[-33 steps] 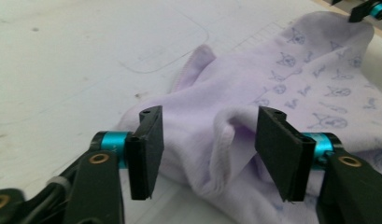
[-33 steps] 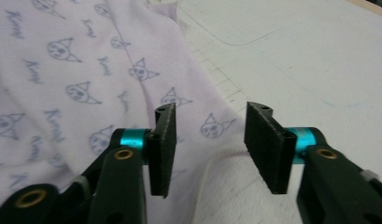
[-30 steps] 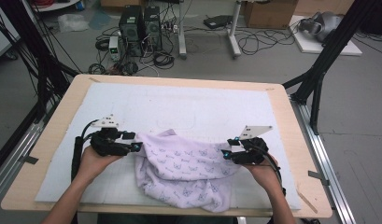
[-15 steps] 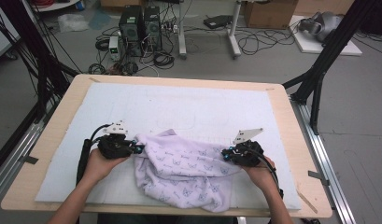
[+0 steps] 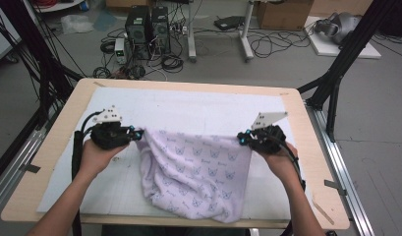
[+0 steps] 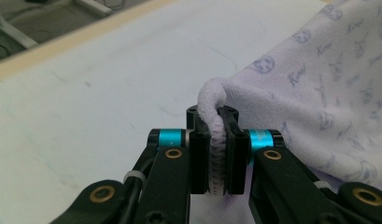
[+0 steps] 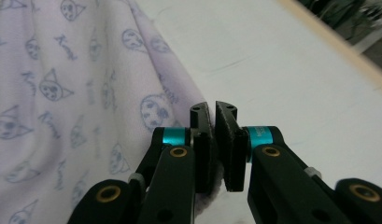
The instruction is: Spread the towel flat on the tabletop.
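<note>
Left gripper (image 6: 212, 154) and right gripper (image 7: 213, 149) each pinch a corner of the lilac cloth (image 5: 196, 172), printed with cat faces and unreadable script.

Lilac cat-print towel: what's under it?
Under the lilac cat-print towel lies the white mat on the wooden table. The left tongs and right tongs hold its corners; anything beneath the cloth is hidden.

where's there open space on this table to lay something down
The white mat is bare along the far side, beyond the lavender towel, edge to edge. Smaller bare strips lie outside the left tongs and the right tongs. The near middle is crowded: the towel spreads there between both tongs.
</note>
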### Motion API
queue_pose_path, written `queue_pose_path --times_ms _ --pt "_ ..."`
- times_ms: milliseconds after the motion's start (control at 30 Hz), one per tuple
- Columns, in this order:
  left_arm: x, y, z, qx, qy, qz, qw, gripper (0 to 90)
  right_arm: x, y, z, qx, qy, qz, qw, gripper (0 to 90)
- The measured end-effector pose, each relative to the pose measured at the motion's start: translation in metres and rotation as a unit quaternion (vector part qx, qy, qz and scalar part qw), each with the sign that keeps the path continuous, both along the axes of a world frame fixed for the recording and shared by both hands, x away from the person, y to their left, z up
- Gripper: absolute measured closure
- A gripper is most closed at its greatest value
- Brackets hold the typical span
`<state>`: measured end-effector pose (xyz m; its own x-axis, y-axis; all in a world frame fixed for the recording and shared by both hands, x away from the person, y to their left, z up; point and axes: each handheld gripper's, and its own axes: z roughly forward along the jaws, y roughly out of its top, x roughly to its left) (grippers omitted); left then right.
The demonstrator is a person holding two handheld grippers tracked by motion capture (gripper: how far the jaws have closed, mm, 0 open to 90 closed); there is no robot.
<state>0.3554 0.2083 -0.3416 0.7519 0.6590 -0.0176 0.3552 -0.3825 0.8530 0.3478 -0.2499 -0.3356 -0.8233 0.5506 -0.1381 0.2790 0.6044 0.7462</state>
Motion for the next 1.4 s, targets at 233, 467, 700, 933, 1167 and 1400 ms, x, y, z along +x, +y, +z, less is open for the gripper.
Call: queue_pose_path --times_ms 233,467,700,933,1167,1400 --pt "0.074 -0.010 0.054 0.013 -0.074 0.102 0.9919 74.3 0.070 0.003 0.062 0.017 -0.080 -0.076 0.9937 75.8" --pt "0.082 -0.001 0.008 0.006 -0.005 0.101 0.9949 46.4 0.094 -0.002 0.010 0.048 -0.002 -0.116 0.9921 56.9" --pt "0.047 0.003 -0.031 -0.003 0.010 0.058 0.9982 46.5 0.055 0.000 -0.031 0.056 0.036 -0.070 0.9953 52.2" --pt "0.005 0.000 -0.045 -0.016 0.010 0.013 0.9997 46.0 0.006 0.004 -0.038 0.074 0.036 -0.019 0.9965 49.6" --pt "-0.029 -0.001 -0.054 -0.028 0.017 -0.018 0.9993 44.8 -0.040 0.012 -0.053 0.092 0.040 0.023 0.9947 49.6" --pt "-0.057 -0.009 -0.061 -0.024 0.017 -0.050 0.9983 43.8 -0.066 0.020 -0.074 0.108 0.057 0.050 0.9912 49.6"
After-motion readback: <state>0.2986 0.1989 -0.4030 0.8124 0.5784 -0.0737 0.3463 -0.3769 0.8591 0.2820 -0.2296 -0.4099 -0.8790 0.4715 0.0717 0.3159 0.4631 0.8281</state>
